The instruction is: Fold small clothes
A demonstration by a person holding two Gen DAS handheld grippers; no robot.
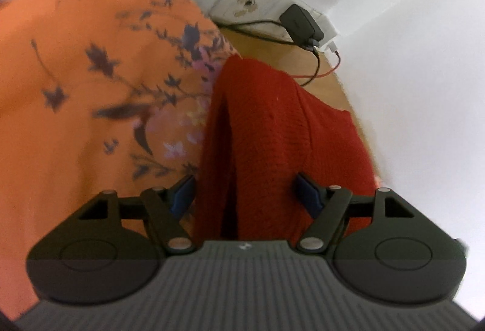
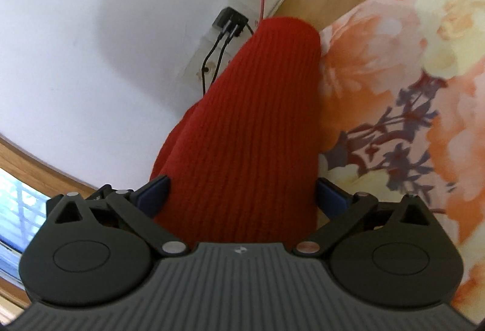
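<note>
The red knit garment (image 1: 266, 131) is lifted off the floral bedsheet (image 1: 91, 88), bunched between the wide-spread jaws of left gripper (image 1: 245, 194) and right gripper (image 2: 242, 194); whether either grips cannot be told. No finished fold is seen.

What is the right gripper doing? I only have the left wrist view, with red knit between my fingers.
Observer: The right gripper has its jaws wide apart, and the red knit garment fills the gap between them.
Operator: Any fold showing on that side?
Observer: No. There the knit shows as one smooth ribbed face, with no crease.
Operator: Anything off to that gripper's left?
Observer: A window, at the lower left edge of that view.
</note>
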